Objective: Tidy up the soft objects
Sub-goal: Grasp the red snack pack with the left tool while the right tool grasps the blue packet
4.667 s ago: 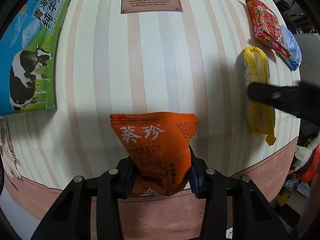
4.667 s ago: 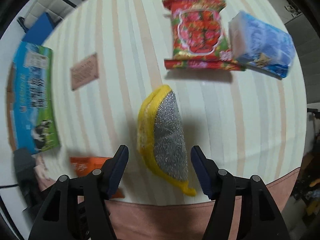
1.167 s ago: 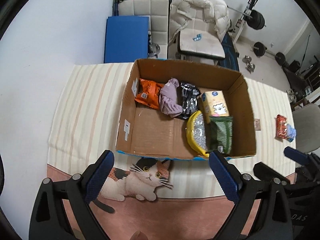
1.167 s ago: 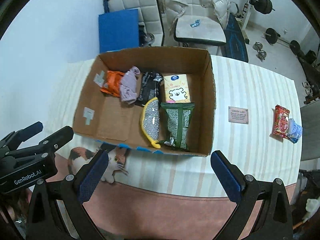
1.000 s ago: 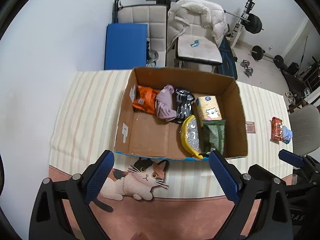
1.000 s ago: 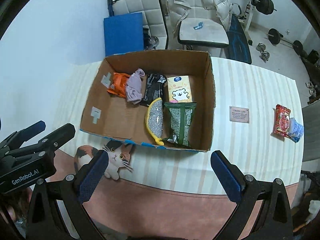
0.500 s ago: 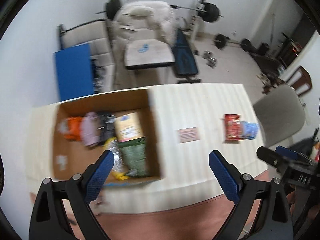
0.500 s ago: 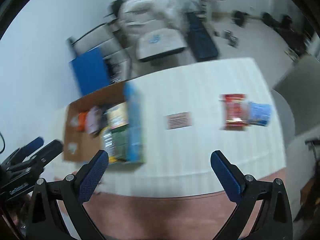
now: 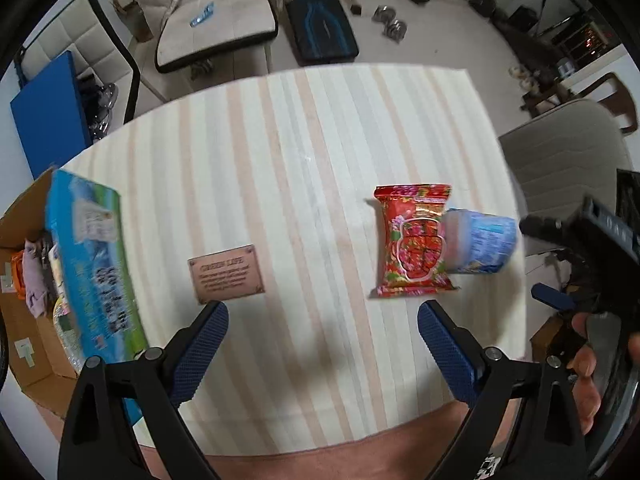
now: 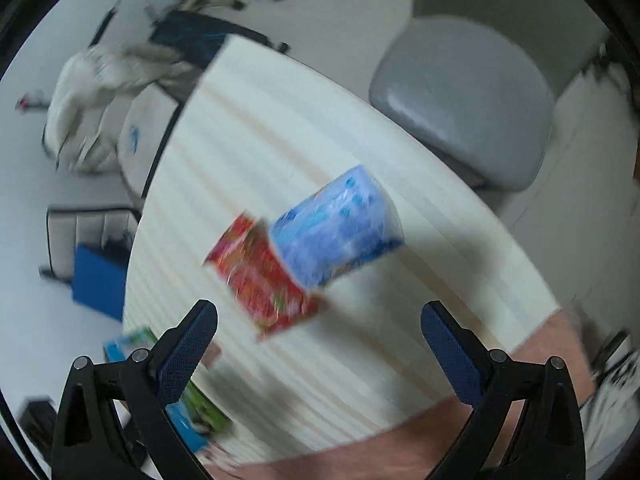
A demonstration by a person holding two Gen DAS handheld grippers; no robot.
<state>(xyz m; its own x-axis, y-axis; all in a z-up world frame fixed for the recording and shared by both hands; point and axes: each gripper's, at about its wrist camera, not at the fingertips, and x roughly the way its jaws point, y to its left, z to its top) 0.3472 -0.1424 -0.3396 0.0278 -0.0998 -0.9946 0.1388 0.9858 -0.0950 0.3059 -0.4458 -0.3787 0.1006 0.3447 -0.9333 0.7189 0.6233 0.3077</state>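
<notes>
A red flowered packet (image 9: 414, 242) lies on the striped tablecloth (image 9: 288, 152) with a blue tissue pack (image 9: 482, 242) touching its right side. My left gripper (image 9: 322, 342) is open and empty, above the table, short of the packet. My right gripper (image 10: 318, 344) is open and empty; the red packet (image 10: 264, 276) and the blue pack (image 10: 336, 226) lie ahead of it, blurred. The right gripper's body also shows in the left wrist view (image 9: 592, 264) at the right edge. The cardboard box (image 9: 24, 320) at the left holds several soft items.
A brown "Green Life" label (image 9: 226, 274) lies on the cloth between box and packet. A grey chair (image 10: 464, 92) stands past the table's right end. A padded bench and weights are on the floor behind. The table's front edge is close.
Both grippers have swung right from over the box toward the red packet and blue pack and come lower. Both stay open and empty. The right view is blurred by motion.
</notes>
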